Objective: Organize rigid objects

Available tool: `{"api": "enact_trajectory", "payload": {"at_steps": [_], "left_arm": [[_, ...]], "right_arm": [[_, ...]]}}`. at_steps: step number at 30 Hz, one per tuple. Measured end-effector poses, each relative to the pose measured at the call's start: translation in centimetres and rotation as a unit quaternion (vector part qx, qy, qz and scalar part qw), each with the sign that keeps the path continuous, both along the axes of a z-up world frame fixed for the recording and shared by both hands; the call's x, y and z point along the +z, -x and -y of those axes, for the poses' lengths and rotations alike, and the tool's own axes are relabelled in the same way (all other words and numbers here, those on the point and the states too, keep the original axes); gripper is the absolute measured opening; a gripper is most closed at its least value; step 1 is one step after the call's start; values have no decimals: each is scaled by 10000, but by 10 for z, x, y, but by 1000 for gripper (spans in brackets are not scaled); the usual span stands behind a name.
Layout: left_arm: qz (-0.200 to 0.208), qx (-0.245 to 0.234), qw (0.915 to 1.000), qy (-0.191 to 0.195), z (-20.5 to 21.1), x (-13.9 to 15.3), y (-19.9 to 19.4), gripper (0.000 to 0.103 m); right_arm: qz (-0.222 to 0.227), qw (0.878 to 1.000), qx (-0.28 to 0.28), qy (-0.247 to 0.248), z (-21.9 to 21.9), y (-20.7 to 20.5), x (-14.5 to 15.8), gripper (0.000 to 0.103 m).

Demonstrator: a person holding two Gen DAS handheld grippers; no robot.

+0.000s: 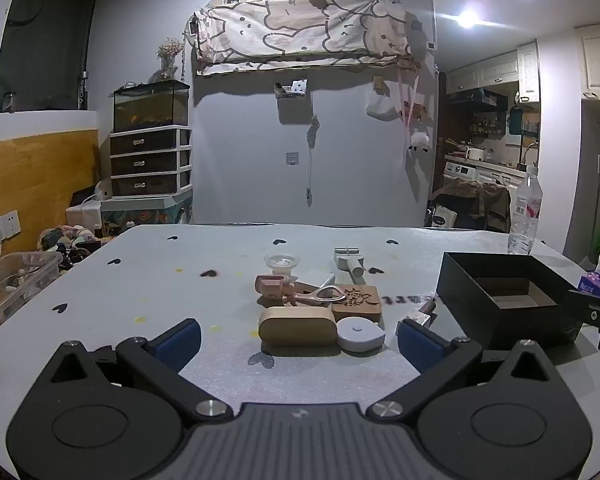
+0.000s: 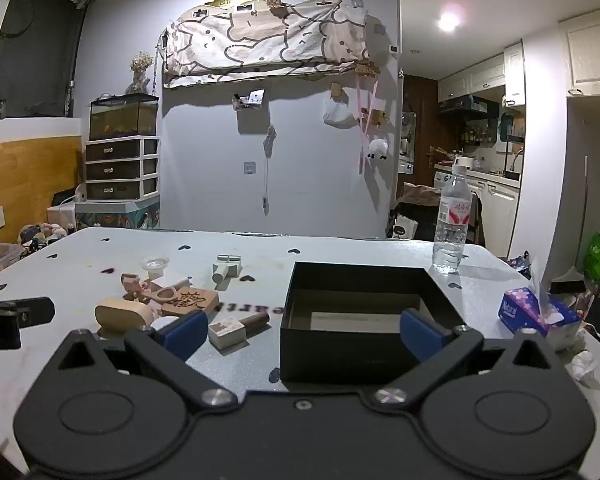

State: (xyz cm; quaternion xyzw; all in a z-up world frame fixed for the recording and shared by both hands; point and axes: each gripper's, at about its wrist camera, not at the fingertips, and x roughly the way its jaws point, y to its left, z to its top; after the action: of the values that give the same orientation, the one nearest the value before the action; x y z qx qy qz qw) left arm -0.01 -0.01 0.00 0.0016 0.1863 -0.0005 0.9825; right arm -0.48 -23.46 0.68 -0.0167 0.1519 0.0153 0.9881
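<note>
A cluster of small items lies mid-table: an oval wooden case [image 1: 296, 326], a white tape measure [image 1: 360, 334], a carved wooden block [image 1: 358, 300], pink pieces [image 1: 276, 286], a glass dish [image 1: 281, 262] and a grey block [image 1: 348, 260]. My left gripper [image 1: 296, 343] hovers open just short of the wooden case, holding nothing. An open black box [image 2: 360, 276] sits to the right of the cluster. My right gripper [image 2: 302, 334] stands open in front of the box, empty. A stamp with a brown handle [image 2: 236, 328] lies between the box and the wooden case [image 2: 122, 314].
A water bottle [image 2: 452, 220] stands behind the box near the table's far edge. A tissue pack [image 2: 536, 312] and crumpled tissue [image 2: 584, 364] lie at the right edge. A clear plastic bin [image 1: 16, 280] sits off the table's left side.
</note>
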Motion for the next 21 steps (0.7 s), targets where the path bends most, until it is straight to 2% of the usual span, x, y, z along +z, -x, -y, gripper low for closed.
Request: {"api": "enact_trajectory", "payload": {"at_steps": [21], "left_arm": [[-28,11,10000,4,0,0,0,103]], "right_arm": [[-68,10000,10,-47,2,-1,-1,103]]}}
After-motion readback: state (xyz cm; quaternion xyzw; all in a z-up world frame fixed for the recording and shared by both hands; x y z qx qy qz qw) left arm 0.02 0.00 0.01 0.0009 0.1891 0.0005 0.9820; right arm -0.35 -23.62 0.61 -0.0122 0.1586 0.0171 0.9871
